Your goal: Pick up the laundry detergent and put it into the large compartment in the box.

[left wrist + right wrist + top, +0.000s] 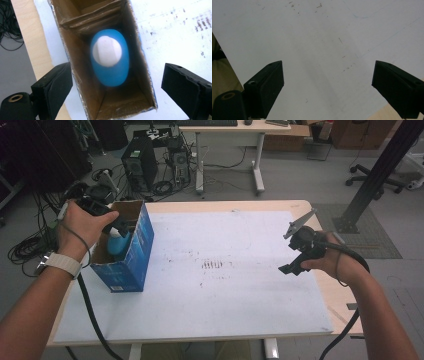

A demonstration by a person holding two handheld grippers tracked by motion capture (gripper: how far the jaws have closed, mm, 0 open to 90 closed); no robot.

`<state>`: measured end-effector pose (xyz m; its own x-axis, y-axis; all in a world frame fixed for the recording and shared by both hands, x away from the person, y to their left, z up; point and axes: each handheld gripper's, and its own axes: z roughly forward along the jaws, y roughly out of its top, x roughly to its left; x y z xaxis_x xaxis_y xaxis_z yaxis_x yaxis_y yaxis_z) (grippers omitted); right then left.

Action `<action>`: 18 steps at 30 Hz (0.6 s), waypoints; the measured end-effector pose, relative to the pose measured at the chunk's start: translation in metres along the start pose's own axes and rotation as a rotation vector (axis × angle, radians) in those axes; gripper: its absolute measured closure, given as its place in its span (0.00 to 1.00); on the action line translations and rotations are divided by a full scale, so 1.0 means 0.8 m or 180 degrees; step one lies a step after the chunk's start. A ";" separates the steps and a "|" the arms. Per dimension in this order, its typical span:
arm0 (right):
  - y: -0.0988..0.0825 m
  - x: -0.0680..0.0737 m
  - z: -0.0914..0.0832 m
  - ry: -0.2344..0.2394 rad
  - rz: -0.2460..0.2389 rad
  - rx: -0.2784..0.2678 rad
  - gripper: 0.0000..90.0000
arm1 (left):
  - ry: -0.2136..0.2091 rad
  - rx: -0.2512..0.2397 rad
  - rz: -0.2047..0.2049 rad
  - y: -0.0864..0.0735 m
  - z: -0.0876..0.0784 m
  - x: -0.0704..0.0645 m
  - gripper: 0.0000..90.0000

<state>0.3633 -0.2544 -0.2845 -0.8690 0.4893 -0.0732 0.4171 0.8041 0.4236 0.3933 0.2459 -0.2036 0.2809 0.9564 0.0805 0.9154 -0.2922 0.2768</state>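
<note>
The left gripper point(116, 82) hangs with jaws spread over an open blue box point(131, 251) at the counter's point(280, 206) nine o'clock edge. Its own view looks down inside at a blue bottle point(110, 57) with a white cap point(107, 51); the box's printing is too small to read. At three o'clock the right gripper point(327, 87), jaws also spread and empty, hovers above the white sheet point(317, 45).

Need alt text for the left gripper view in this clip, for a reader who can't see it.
Looking straight down into an open cardboard box that holds a blue bottle with a white cap, slightly blurred. The left gripper hangs above it with both black jaws spread wide, one on each side of the box, over a white table sheet.
</note>
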 end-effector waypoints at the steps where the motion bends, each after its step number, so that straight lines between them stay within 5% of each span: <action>1: 0.000 0.000 0.000 0.0001 -0.0005 0.0000 0.12 | -0.0003 0.0010 0.0021 0.000 -0.001 -0.002 0.11; 18: 0.004 0.004 -0.004 0.0001 -0.0024 -0.0002 0.12 | -0.0096 -0.0026 0.0321 -0.002 -0.026 -0.030 0.12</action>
<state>0.3608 -0.2512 -0.2807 -0.8723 0.4830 -0.0760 0.4103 0.8076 0.4236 0.3791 0.2233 -0.1857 0.3801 0.9215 0.0795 0.8798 -0.3868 0.2765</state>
